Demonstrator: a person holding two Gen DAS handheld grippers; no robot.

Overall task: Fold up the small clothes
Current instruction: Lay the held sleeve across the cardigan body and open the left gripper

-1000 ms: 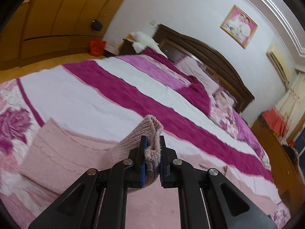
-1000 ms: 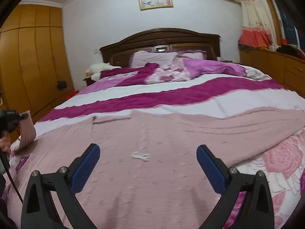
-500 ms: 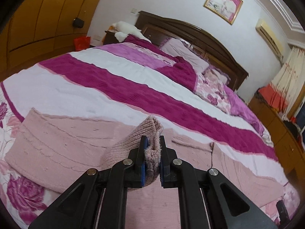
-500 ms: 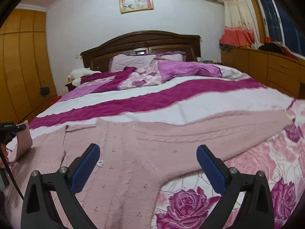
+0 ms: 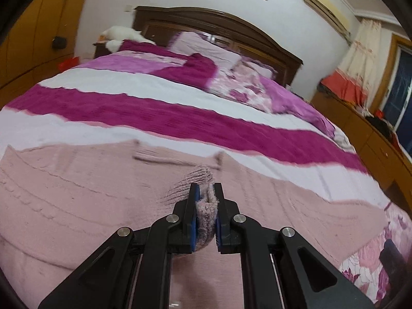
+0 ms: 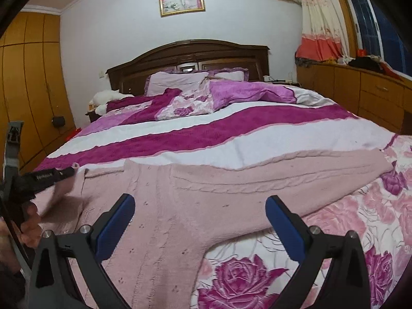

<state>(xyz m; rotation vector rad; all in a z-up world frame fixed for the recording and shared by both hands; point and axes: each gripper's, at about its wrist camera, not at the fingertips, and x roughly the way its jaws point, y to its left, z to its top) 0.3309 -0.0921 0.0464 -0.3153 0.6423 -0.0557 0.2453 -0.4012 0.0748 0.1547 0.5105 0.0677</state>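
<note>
While spread flat on bed, pink knit sweater shows cable ribbing

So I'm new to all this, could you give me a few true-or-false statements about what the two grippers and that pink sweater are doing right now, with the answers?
1. The left gripper is shut on a sleeve cuff of the pink sweater. True.
2. The right gripper is clamped on the sweater's hem. False: its jaws stand wide open, with nothing between them.
3. The sweater lies on the bed. True.
4. The sweater's other sleeve is already folded over the body. False: it still lies stretched out sideways across the bed.
5. The headboard is white. False: it is dark brown wood.
</note>
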